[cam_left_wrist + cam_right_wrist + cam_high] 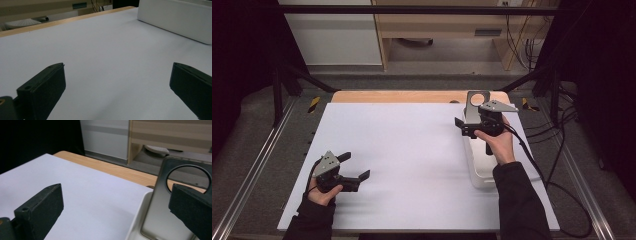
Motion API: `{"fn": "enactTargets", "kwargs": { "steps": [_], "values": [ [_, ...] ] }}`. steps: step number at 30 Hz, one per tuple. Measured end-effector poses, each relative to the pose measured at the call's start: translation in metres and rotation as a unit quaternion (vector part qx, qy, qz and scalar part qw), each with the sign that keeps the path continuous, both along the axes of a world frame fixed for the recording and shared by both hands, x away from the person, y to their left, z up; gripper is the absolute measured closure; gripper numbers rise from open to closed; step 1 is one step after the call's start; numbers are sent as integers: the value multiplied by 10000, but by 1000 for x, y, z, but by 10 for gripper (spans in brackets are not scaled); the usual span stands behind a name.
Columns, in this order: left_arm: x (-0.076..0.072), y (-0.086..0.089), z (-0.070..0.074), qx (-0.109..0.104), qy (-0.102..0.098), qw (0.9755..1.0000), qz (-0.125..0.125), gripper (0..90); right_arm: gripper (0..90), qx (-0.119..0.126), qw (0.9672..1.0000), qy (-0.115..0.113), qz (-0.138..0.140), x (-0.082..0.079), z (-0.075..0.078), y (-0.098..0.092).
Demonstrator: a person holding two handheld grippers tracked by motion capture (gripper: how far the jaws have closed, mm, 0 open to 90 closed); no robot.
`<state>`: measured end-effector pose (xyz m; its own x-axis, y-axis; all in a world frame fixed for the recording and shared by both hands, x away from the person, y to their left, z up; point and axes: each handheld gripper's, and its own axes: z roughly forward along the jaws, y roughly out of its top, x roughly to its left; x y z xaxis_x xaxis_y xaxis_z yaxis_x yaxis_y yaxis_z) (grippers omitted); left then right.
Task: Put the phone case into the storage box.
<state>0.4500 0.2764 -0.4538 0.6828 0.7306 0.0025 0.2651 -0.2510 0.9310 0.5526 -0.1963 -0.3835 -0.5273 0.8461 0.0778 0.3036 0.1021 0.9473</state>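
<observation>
Right hand-held gripper [462,127] hangs released beside the upright metal plate [160,215] in the white tray [477,172]; a clumsy nudge could topple it; left hand-held gripper [354,167] idles released too.

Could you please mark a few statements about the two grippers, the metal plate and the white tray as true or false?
1. The left gripper is open over the bare white sheet. True.
2. The right gripper is shut on the metal plate. False: its jaws stand wide apart.
3. The plate stands upright in the white tray. True.
4. The plate has a square hole. False: it is round.
5. The tray sits at the table's left. False: right.
</observation>
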Motion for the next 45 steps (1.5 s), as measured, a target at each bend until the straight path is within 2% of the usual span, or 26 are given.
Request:
{"fn": "enactTargets", "kwargs": {
  "steps": [6,15,21,34,45],
  "values": [
    [0,0,0,-6,6,10000,-5,0,4,23,9993,-88,364,-20,4,-1],
    [-1,-1,0,-12,-1,10000,-14,0,4,53,9974,-253,673,-48,8,-9],
    [-1,-1,0,-20,-19,10000,-41,0,4,50,9955,-354,874,-66,3,-16],
    [-2,-2,1,-30,-38,10000,-75,0,4,157,9944,-530,906,-96,-23,-49],
    [-3,-3,2,-65,-80,9999,-120,0,3,164,9952,-481,838,-114,-46,-76]
  ]
}}
